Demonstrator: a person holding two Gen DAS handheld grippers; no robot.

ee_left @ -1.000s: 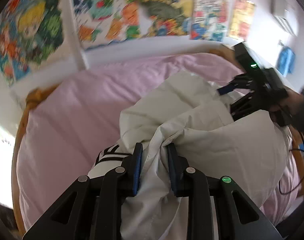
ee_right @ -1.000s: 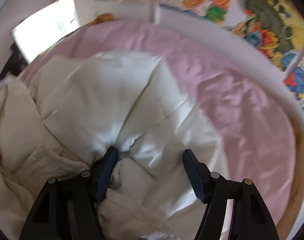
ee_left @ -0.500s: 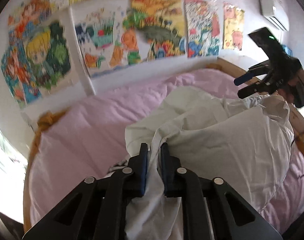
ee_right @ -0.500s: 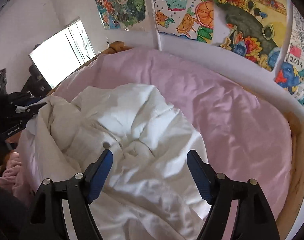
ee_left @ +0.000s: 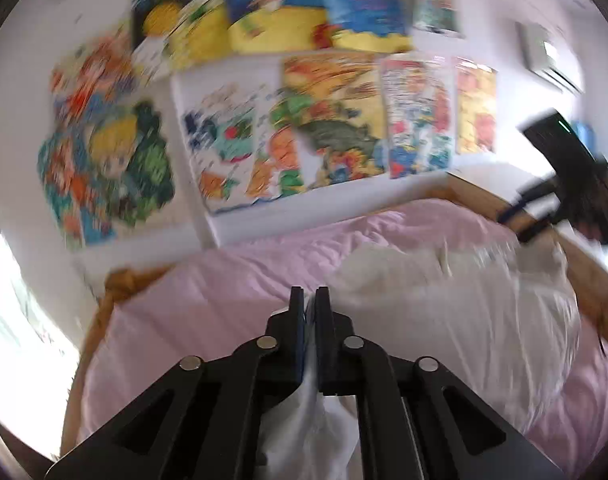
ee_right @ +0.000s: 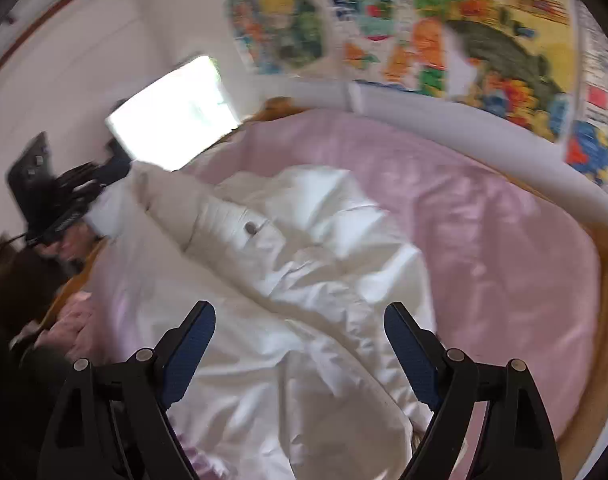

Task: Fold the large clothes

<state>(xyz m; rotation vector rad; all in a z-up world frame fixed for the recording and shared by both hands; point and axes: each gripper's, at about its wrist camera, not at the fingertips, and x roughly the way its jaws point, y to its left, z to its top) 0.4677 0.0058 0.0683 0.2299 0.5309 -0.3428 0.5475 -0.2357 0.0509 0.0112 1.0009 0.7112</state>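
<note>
A large white garment lies crumpled on a bed with a pink sheet. My left gripper is shut on a bunched fold of the white garment, and cloth hangs down between its jaws. My right gripper is open and empty, raised above the garment. The right gripper shows in the left wrist view at the far right. The left gripper shows in the right wrist view at the far left, with cloth stretched up to it.
The bed has a wooden frame and stands against a wall covered in colourful posters. A bright window is at the bed's left end. An air conditioner hangs high on the right wall.
My left gripper has closed tight on the fold and lifted it. My right gripper let go of the garment, opened wide and rose away from it.
</note>
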